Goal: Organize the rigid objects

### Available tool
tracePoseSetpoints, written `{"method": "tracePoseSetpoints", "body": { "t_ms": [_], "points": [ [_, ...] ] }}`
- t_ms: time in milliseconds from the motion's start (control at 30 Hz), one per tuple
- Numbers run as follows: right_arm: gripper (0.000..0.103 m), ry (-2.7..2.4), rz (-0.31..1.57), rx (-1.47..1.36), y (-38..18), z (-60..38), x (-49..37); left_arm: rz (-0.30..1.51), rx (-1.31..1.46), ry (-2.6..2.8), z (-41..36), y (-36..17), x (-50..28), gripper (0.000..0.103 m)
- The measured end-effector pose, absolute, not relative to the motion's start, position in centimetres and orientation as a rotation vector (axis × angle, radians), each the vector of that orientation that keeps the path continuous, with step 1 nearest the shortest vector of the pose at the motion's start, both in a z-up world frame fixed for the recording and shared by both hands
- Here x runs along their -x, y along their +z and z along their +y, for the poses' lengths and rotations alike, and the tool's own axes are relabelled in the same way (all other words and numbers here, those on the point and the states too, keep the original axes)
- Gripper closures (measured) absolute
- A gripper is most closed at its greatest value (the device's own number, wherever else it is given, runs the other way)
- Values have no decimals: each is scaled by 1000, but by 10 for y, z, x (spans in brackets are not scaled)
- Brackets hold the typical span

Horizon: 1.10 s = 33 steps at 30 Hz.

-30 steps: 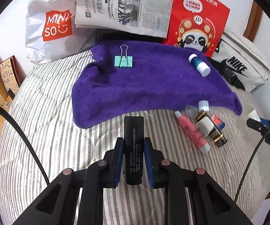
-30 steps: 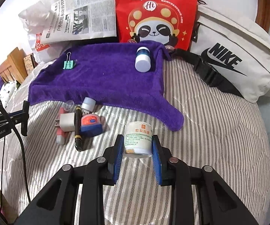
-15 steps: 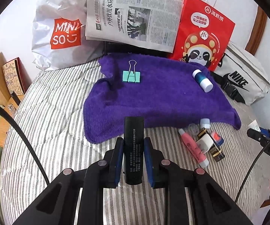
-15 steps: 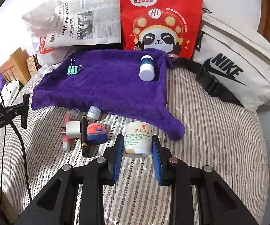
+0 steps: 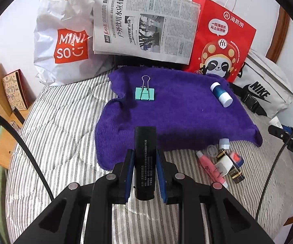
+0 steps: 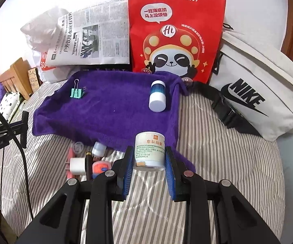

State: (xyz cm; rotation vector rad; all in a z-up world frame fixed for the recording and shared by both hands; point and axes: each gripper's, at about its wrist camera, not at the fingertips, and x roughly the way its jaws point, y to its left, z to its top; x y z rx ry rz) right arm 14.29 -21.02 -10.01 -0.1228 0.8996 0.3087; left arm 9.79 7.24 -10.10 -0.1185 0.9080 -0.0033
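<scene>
Striped bed, purple towel (image 5: 179, 109) as sorting mat: I hold left gripper (image 5: 144, 174) clamped on black stick (image 5: 144, 154) and right gripper (image 6: 149, 163) on white jar (image 6: 149, 151), both just short of the towel's near edge, probably for placing.

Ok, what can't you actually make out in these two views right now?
- Left wrist view: the black stick's lower end, hidden behind the left hand-held gripper; its print is too small to read.
- Right wrist view: the pile of small items, partly covered by the right hand-held gripper.
- Right wrist view: the white jar's label, too small to read.

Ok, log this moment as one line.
left gripper: holds black stick | right gripper: holds white jar | purple towel: binder clip, blue bottle
</scene>
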Motion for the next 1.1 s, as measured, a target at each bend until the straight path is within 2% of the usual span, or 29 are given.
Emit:
{"method": "tracePoseSetpoints", "body": {
  "t_ms": [1100],
  "points": [
    [74, 270, 1007, 186, -169, -175, -252, 940, 217, -52, 104, -120, -145, 82]
  ]
}}
